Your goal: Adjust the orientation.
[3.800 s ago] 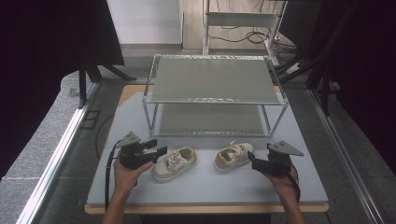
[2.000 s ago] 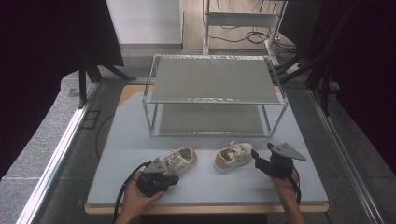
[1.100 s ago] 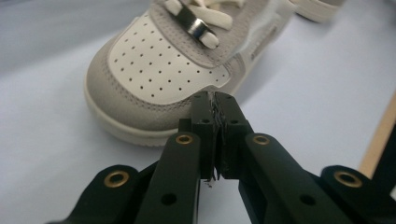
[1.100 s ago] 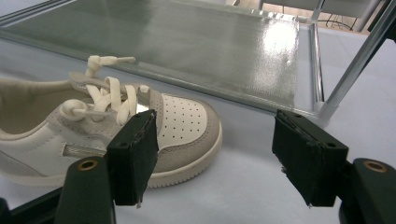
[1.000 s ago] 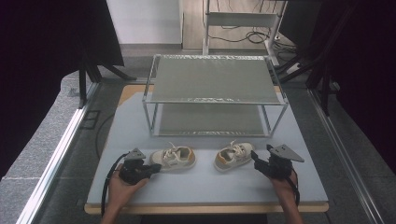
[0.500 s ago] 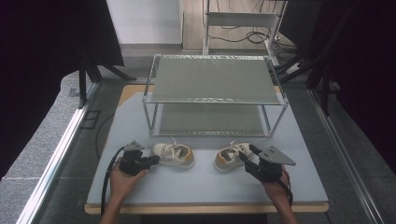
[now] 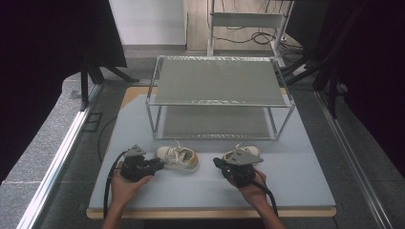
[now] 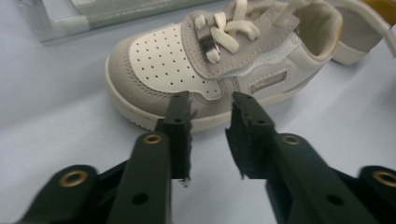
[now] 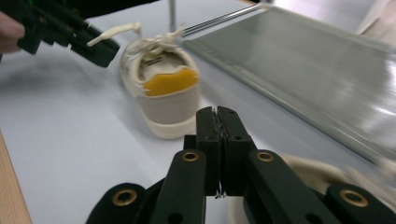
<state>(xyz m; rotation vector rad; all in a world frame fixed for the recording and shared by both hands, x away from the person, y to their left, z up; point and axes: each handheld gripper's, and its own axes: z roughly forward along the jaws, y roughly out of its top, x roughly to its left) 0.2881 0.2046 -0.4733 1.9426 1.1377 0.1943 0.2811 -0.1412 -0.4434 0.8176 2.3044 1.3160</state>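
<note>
The left hand-held gripper [image 8: 210, 135], jaws just opening and empty, sits by the left shoe [image 7: 177, 158] on the bench [image 7: 296, 181], while the closed, empty right hand-held gripper [image 9: 217, 140] hovers over the right shoe [image 7: 248, 153], seemingly to align the pair

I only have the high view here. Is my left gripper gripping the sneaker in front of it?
Observer: No. The left gripper has just been opening its jaws. Nothing is between them, and the grey-and-white sneaker lies just past the tips.
Operator: And the right one, is it holding anything?
Observer: No. The right gripper is shut with nothing between its jaws.
Operator: Where is it aimed?
Observer: Towards that sneaker's yellow heel patch, without touching it.
</note>
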